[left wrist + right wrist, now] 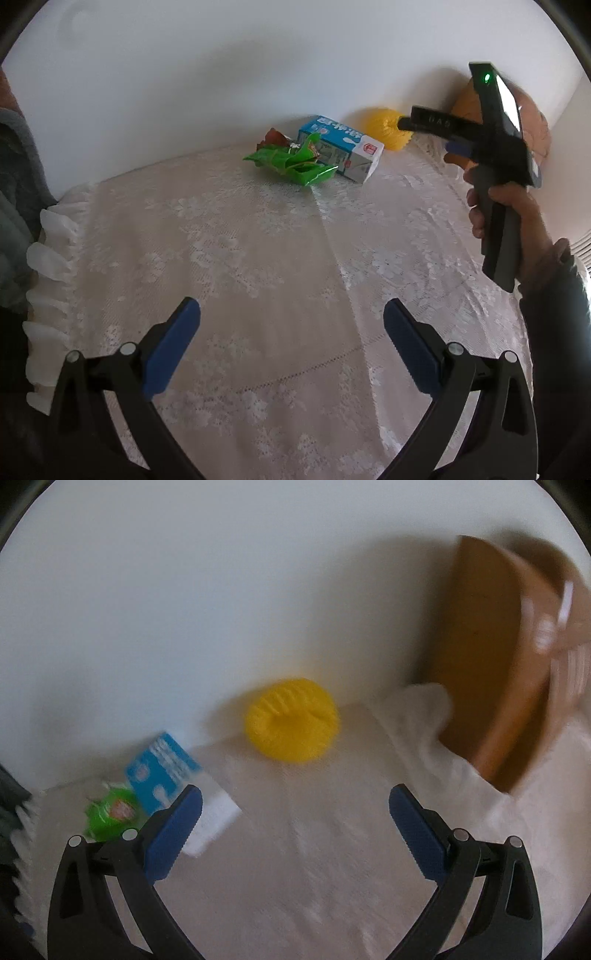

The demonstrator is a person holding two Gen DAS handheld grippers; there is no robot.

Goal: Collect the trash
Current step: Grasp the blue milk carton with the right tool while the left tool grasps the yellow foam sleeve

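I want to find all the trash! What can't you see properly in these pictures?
- Brown basket: blurred in the right wrist view, cut by the edge; contents hidden.
- Yellow thing: partly behind the right tongs in the left wrist view.
- Milk carton print: blurred.
- Green wrapper: blurred, partly behind a finger.

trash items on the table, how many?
3 at least: a green wrapper by the far wall, a blue milk carton touching it, and a yellow crumpled item beyond. A reddish scrap behind the wrapper may be a fourth.
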